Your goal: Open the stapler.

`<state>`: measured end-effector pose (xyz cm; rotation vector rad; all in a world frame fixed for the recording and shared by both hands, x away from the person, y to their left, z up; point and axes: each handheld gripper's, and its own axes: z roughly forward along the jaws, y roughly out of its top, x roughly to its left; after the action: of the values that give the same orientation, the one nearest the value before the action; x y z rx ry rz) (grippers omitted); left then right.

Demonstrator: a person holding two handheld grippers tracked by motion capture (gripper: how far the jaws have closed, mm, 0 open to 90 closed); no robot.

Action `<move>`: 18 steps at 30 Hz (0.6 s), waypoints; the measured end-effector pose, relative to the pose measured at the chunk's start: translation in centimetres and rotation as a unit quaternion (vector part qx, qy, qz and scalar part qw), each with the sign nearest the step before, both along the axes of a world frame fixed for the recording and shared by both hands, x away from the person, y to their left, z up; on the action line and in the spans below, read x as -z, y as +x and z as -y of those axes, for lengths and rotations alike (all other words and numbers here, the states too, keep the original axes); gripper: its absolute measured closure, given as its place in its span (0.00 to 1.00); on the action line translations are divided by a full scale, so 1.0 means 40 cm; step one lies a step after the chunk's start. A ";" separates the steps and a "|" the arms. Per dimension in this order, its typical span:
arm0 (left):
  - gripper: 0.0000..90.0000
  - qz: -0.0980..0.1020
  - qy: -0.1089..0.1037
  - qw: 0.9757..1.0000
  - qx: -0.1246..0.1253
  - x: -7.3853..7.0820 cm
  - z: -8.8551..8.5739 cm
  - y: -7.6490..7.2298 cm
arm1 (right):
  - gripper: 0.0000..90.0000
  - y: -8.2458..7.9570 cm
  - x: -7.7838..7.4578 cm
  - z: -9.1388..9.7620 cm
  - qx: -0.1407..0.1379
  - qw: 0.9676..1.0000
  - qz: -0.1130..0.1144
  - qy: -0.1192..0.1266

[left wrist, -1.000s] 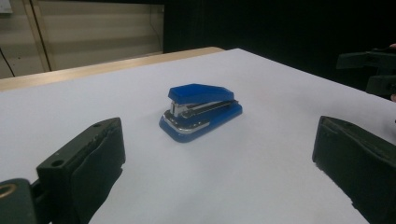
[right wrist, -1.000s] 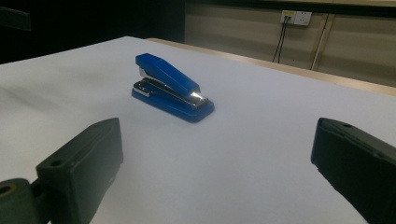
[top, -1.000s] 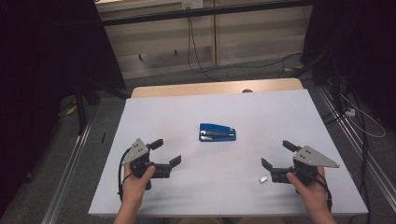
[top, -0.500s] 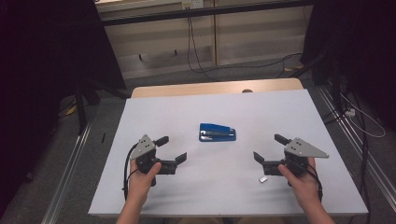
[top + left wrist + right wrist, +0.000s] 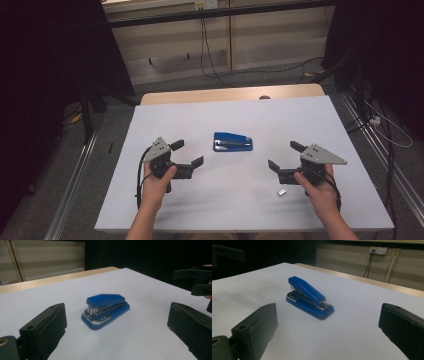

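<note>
This is looking like a lab or test room set up for recording. A white worktop [image 5: 310, 120] with a wooden far edge is standing on a grey floor, with metal rails [image 5: 75, 175] running along its left and right sides. Black curtains [image 5: 55, 60] are hanging at both sides, and cables [image 5: 210, 55] are trailing down from a wall socket [image 5: 200, 5] across pale panelling at the far end.

No lettering, number or sign can be read anywhere — not on the blue stapler [image 5: 106, 310] (its top is plain in both gripper views), nor on the wall socket [image 5: 378, 250], which is too small to make out.
</note>
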<state>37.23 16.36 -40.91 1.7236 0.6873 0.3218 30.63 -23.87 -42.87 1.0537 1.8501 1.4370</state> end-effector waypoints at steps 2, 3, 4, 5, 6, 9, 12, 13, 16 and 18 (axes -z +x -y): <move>0.03 0.001 0.002 1.000 0.002 -0.001 0.007 0.005 | 0.02 0.006 -0.002 0.000 0.000 1.000 0.000 0.000; 0.03 0.002 0.002 1.000 0.003 -0.001 0.011 0.007 | 0.02 0.008 -0.004 -0.001 0.001 1.000 0.001 0.002; 0.03 0.001 0.002 1.000 0.004 0.000 0.015 0.010 | 0.02 0.011 -0.005 -0.002 0.000 1.000 0.002 0.002; 0.03 0.001 0.004 1.000 0.006 0.001 0.019 0.012 | 0.02 0.014 -0.007 -0.003 -0.001 1.000 0.003 0.001; 0.03 0.001 0.007 1.000 0.004 0.003 0.023 0.016 | 0.02 0.016 -0.007 -0.005 -0.001 1.000 0.004 -0.001; 0.03 -0.002 0.014 1.000 0.010 0.006 0.037 0.026 | 0.02 0.022 -0.010 -0.009 -0.003 1.000 0.004 0.001; 0.03 -0.003 0.008 1.000 0.015 0.006 0.050 0.033 | 0.02 0.028 -0.013 -0.011 -0.002 1.000 0.006 0.001; 0.03 -0.004 0.007 1.000 0.016 0.006 0.053 0.034 | 0.02 0.030 -0.014 -0.013 -0.001 1.000 0.006 0.001; 0.03 -0.004 0.009 1.000 0.019 0.007 0.060 0.038 | 0.03 0.037 -0.014 -0.017 -0.002 1.000 0.005 0.003; 0.03 -0.006 0.009 1.000 0.018 0.007 0.062 0.043 | 0.03 0.042 -0.014 -0.021 -0.002 1.000 0.004 0.003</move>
<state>38.93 13.87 -41.21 1.7540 0.6629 0.2945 32.30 -23.03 -42.32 1.0457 1.8460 1.4472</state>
